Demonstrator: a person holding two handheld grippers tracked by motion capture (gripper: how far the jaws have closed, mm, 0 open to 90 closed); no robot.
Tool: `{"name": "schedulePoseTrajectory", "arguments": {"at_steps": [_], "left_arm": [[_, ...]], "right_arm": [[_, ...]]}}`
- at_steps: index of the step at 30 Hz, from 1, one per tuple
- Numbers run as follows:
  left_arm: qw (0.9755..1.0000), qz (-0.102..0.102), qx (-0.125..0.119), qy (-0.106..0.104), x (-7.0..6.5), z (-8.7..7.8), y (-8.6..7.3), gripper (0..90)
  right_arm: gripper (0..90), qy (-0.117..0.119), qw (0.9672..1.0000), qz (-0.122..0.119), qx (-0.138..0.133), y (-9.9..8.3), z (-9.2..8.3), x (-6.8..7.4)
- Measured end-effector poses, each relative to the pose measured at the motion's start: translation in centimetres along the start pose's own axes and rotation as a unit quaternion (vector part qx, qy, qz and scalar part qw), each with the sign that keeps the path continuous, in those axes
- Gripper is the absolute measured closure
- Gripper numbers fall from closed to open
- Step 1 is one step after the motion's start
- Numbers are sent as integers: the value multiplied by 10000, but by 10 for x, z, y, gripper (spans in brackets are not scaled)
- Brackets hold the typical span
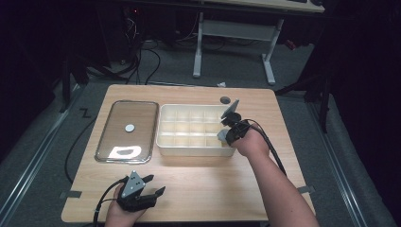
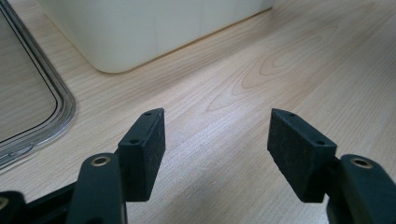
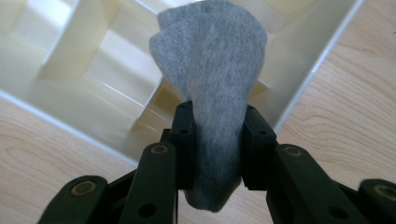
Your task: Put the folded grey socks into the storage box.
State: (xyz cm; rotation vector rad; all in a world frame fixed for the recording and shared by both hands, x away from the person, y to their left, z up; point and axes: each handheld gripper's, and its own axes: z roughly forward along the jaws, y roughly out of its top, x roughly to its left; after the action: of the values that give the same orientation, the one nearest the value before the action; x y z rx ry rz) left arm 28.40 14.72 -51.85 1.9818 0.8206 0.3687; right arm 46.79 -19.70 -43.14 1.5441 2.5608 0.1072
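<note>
Grey folded fabric sock (image 3: pixel 210 88) is clamped in the right gripper (image 3: pixel 217 149), over the white divided plastic box's (image 1: pixel 165 142) near-right compartment; the left gripper (image 2: pixel 215 149) stands open, empty, well apart.

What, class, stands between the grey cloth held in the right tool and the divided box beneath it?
Nothing visible does. The right tool is shut on the grey cloth, which hangs over the open compartments at the near right corner of the divided box. The clear lid lies flat on the table to the box's left, so the top is uncovered.
</note>
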Motion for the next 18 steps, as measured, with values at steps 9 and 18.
{"name": "schedulePoseTrajectory", "arguments": {"at_steps": [9, 18], "left_arm": [[10000, -12, 4, -14, 1, 0, 0, 376], [10000, 6, 31, -32, -1, 2, -1, 376]], "right_arm": [[724, 13, 9997, -141, 189, 3, 13, 2], [730, 56, 9993, -207, 319, 4, 24, 6]]}}
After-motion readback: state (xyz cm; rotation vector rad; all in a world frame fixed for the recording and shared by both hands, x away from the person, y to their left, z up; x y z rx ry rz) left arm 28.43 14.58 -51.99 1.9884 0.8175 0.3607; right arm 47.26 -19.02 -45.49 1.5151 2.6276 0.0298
